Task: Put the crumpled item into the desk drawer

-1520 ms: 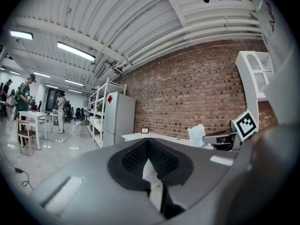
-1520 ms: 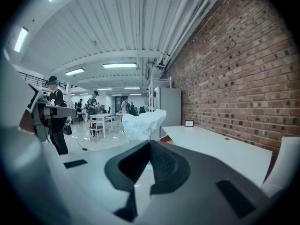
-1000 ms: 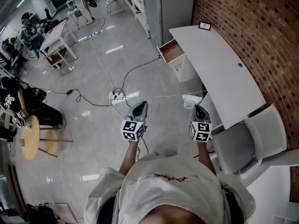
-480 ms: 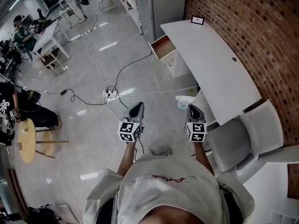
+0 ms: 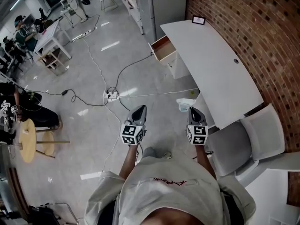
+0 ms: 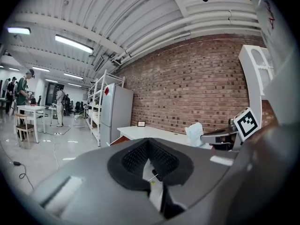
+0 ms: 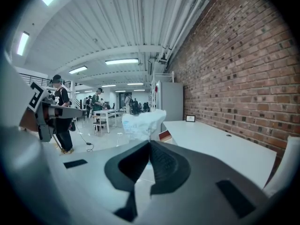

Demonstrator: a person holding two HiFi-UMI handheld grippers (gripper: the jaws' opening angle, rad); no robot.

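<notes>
White crumpled item (image 5: 185,104) pinched in my right hand-held gripper (image 5: 193,110), left hand-held gripper (image 5: 139,110) closed & empty: pickup done, carry to open drawer (image 5: 164,49) + drop-in left.

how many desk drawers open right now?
1: the drawer sticks out from the far end of the white desk, on its floor side. Any others may be hidden beneath it.

Head view overhead; gripper views, roughly level, share desk (image 7: 220,146)
</notes>
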